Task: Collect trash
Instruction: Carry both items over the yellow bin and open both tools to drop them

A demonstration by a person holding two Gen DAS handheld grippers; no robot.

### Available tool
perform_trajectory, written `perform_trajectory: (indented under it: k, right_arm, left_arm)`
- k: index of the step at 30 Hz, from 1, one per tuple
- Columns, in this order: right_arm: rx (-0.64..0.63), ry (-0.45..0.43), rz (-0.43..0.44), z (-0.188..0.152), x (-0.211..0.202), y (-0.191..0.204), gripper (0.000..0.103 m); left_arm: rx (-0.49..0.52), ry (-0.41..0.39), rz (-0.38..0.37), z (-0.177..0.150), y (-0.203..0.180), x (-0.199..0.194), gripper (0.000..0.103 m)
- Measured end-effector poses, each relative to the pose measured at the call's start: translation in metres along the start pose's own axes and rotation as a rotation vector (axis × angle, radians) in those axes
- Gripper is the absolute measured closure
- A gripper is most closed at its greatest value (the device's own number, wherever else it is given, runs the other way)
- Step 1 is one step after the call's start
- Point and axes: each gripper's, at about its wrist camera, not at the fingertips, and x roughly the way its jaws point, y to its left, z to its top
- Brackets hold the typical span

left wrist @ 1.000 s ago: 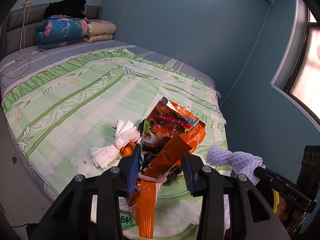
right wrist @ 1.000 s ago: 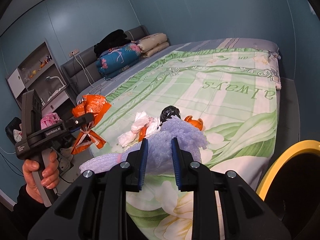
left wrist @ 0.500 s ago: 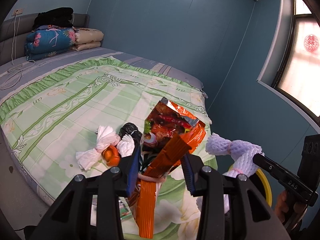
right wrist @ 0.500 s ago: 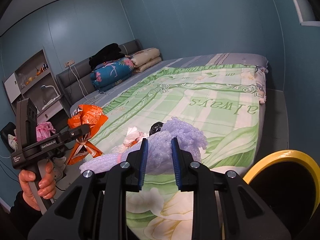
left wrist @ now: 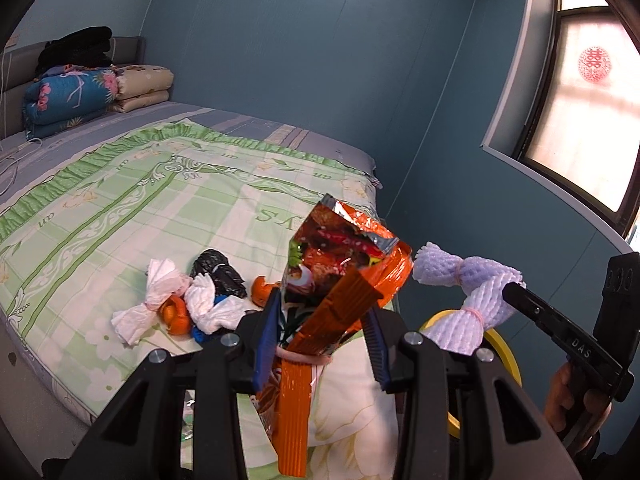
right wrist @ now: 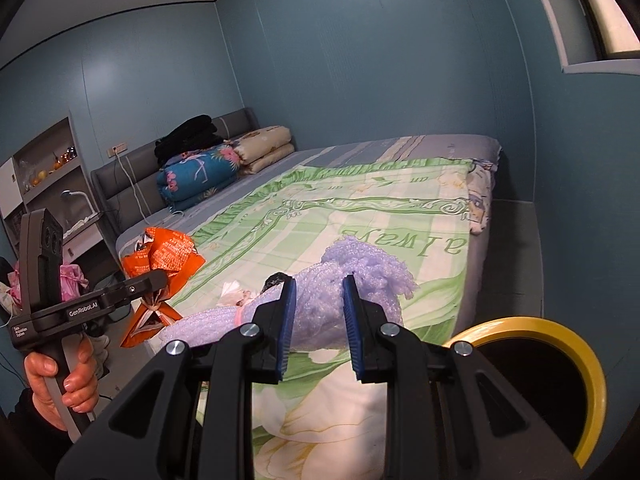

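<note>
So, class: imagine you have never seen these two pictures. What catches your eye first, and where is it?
The crumpled orange snack bag stands out, clamped in the left gripper above the near edge of the green floral bed. Beside it, the right gripper holds lilac foam netting, with a yellow-rimmed bin at the lower right.

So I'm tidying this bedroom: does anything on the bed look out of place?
Yes: a litter pile sits near the foot of the green floral bedspread: crumpled tissues, orange peel and a black plastic bag. The folded quilts by the headboard look tidy.
</note>
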Motion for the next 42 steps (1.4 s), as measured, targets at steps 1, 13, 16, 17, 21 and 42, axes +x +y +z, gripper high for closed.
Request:
perform_trajectory:
  k: [1,13,16,17,21,42]
  right_arm:
    - [0.004,-0.003,-0.012,-0.001,-0.003,-0.001,0.081]
    - [0.097,0.008,-0.199,-0.008,-0.029,-0.056,0.08]
    - [0.114,0.006,-0.252,-0.009,-0.034,-0.068,0.08]
    - [0.118,0.006,-0.262,-0.009,-0.035,-0.072,0.08]
    - [0.109,0.018,-0.332,-0.01,-0.04,-0.084,0.08]
    - [0.16,0.122,-0.402,-0.025,-0.042,-0.141,0.074]
  left_arm:
    - [0.003,0.007,-0.011,0.0,-0.004,0.003,0.066]
    - [0.076,0.081,-0.107,-0.006,-0.056,0.044,0.066]
    - [0.088,0.111,-0.127,-0.01,-0.07,0.056,0.066]
    - [0.093,0.122,-0.134,-0.011,-0.076,0.06,0.066]
    - [0.119,0.155,-0.157,-0.016,-0.097,0.071,0.066]
    - [0.163,0.302,-0.267,-0.027,-0.188,0.133,0.066]
